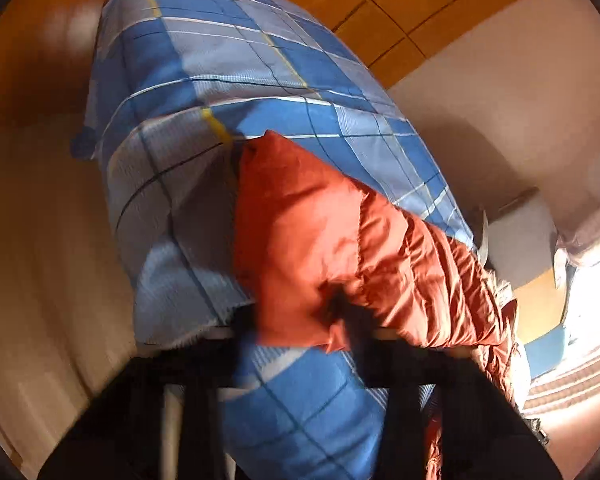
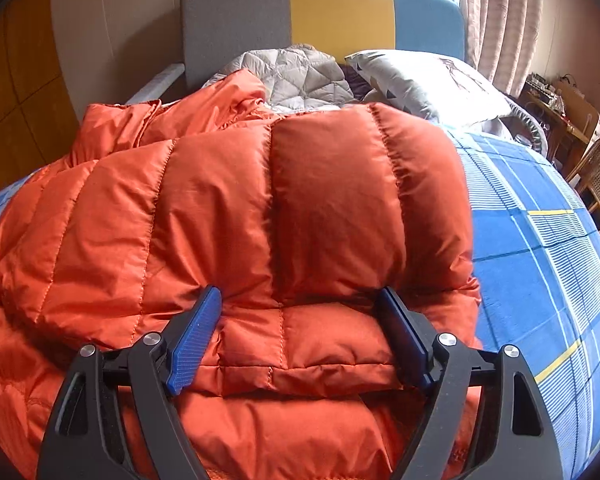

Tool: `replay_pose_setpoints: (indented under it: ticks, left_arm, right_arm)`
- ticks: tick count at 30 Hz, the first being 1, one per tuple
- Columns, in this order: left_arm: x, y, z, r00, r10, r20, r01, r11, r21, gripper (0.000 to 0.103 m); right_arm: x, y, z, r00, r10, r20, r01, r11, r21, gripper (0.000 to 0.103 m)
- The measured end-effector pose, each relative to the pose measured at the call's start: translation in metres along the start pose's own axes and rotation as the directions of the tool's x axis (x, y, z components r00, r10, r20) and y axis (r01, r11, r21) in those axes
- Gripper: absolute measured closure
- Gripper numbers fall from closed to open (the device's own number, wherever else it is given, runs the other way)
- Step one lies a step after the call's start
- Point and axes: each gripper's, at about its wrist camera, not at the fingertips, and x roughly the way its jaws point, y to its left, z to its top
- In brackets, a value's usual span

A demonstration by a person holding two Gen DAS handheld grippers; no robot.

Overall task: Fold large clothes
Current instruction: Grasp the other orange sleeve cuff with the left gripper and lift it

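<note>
Your left gripper [image 1: 300,320] looks pinched on the orange puffer jacket's [image 2: 260,208] edge, though it's blurry. Your right gripper [image 2: 300,332] sits wide with the folded jacket between its 2 fingers, pads unpressed. Lift the pinched edge evenly across.

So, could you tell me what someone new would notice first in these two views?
The orange puffer jacket dominates, folded over itself on the blue plaid bedsheet, with the right gripper wide open just above its hem. In the blurred left wrist view, an orange jacket corner sits near the left gripper.
</note>
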Motion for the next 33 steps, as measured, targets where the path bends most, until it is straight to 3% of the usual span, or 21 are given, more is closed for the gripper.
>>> replay_pose_setpoints:
  ticks: [3, 9, 13, 16, 19, 23, 31, 33]
  left_arm:
    - [-0.006, -0.015, 0.005, 0.999, 0.005, 0.051, -0.008, 0.998, 0.063, 0.095]
    - [-0.008, -0.056, 0.020, 0.995, -0.029, 0.096, 0.013, 0.987, 0.162, 0.097]
    - [-0.011, -0.091, 0.027, 0.990, -0.089, 0.107, 0.063, 0.973, 0.223, 0.097]
    - [-0.013, -0.132, 0.026, 0.983, -0.160, 0.094, 0.126, 0.948, 0.293, 0.097]
    - [-0.011, -0.182, 0.016, 0.970, -0.236, 0.056, 0.199, 0.906, 0.373, 0.097]
    - [-0.005, -0.253, -0.011, 0.945, -0.326, -0.035, 0.303, 0.827, 0.474, 0.098]
    - [0.011, -0.351, -0.082, 0.900, -0.382, -0.209, 0.429, 0.689, 0.584, 0.098]
    - [0.014, -0.373, -0.103, 0.884, -0.389, -0.259, 0.462, 0.643, 0.611, 0.098]
  right_arm:
    - [0.004, 0.001, 0.000, 1.000, 0.002, -0.004, -0.002, 1.000, 0.000, 0.022]
    - [0.005, 0.000, -0.001, 1.000, 0.011, -0.001, -0.011, 1.000, 0.007, 0.022]
    - [0.004, -0.001, -0.001, 1.000, 0.014, 0.000, -0.014, 1.000, 0.009, 0.022]
    - [0.004, -0.002, -0.002, 1.000, 0.016, 0.001, -0.016, 1.000, 0.012, 0.022]
    - [0.005, -0.002, -0.001, 1.000, 0.019, 0.001, -0.019, 1.000, 0.014, 0.022]
    - [0.006, -0.002, 0.000, 1.000, 0.025, 0.002, -0.025, 0.999, 0.020, 0.022]
    - [0.007, -0.005, -0.002, 0.999, 0.043, 0.007, -0.043, 0.998, 0.035, 0.022]
    - [0.007, -0.006, -0.002, 0.999, 0.048, 0.008, -0.048, 0.998, 0.039, 0.022]
